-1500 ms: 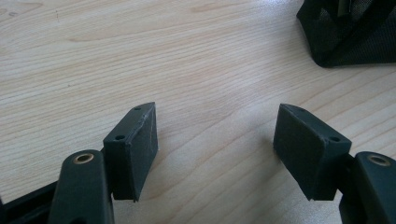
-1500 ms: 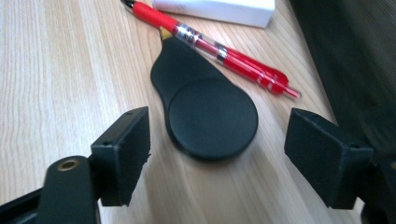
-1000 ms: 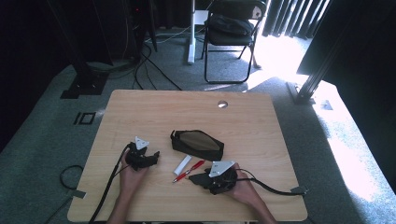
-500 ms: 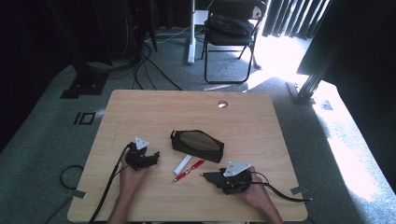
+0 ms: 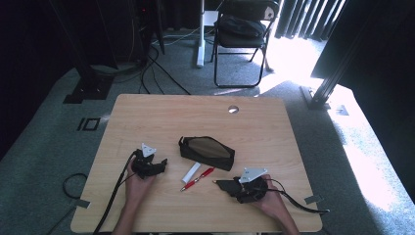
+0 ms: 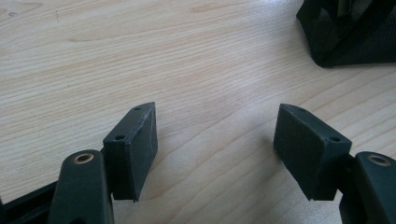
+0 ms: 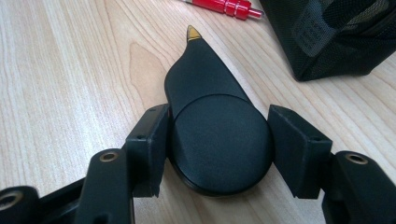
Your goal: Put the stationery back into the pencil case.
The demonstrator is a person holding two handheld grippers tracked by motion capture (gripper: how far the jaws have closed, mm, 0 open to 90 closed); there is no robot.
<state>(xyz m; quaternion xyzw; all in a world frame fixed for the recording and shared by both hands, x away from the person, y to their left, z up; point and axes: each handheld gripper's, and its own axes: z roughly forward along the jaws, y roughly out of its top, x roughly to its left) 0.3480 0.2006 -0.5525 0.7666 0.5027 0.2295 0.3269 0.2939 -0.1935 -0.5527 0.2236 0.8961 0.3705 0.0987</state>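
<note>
Half closed, and on something: pinched the round end of a black teardrop gadget between the pads of the right claw, low at the table's near right. Could not tell whether lifted or resting on the wood. Lay with its long axis straight out from that claw, gold tip foremost, aimed at the red pen just past it. Sat short of the black pouch, beyond the pen and the white stick. Kept the left claw spread wide and empty, beside the pouch's other end. Judged the right hand the nearer for any drop into the pouch: forward, tip first, over the pen.
</note>
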